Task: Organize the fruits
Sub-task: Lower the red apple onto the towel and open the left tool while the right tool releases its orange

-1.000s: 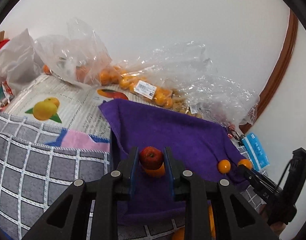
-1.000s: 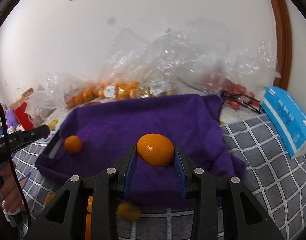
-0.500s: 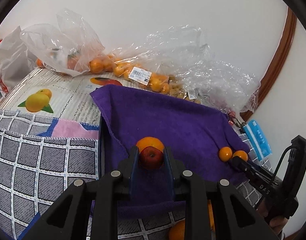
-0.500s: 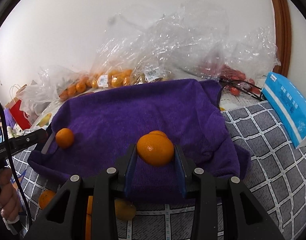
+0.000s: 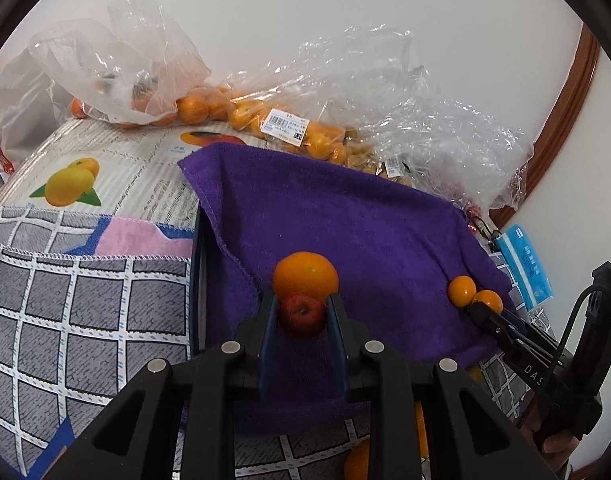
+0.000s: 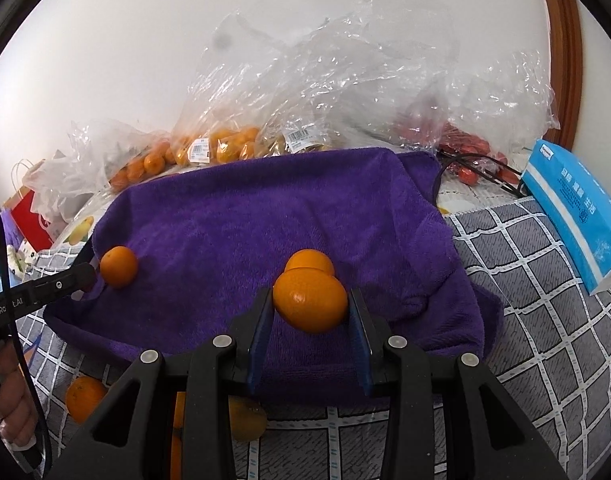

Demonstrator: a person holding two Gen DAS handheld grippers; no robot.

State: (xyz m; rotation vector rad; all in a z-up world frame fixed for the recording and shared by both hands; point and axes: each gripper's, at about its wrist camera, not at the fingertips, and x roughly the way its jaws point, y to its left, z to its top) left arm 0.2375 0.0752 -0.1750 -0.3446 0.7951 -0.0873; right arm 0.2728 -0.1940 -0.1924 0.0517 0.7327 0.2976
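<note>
My left gripper point(image 5: 302, 314) is shut on a small red apple point(image 5: 301, 317), held low over the near part of a purple towel point(image 5: 345, 220) that lines a dark tray. An orange point(image 5: 306, 275) lies on the towel just beyond the apple. My right gripper point(image 6: 310, 304) is shut on an orange point(image 6: 310, 300) over the towel point(image 6: 265, 216), with another orange point(image 6: 309, 261) on the towel right behind it. A third orange point(image 6: 118, 266) lies at the towel's left edge, next to the left gripper's tip.
Clear plastic bags of oranges point(image 5: 241, 114) and red fruit point(image 6: 465, 152) line the wall behind the towel. A blue tissue pack point(image 6: 577, 220) lies to the right. Loose oranges point(image 6: 85, 398) lie on the grey checked cloth point(image 6: 545, 320) in front. A printed fruit box point(image 5: 85, 168) is at left.
Both grippers have come down and forward over the towel with their fruit. The apple now sits below the lying orange, and the right orange is close in front of another.
</note>
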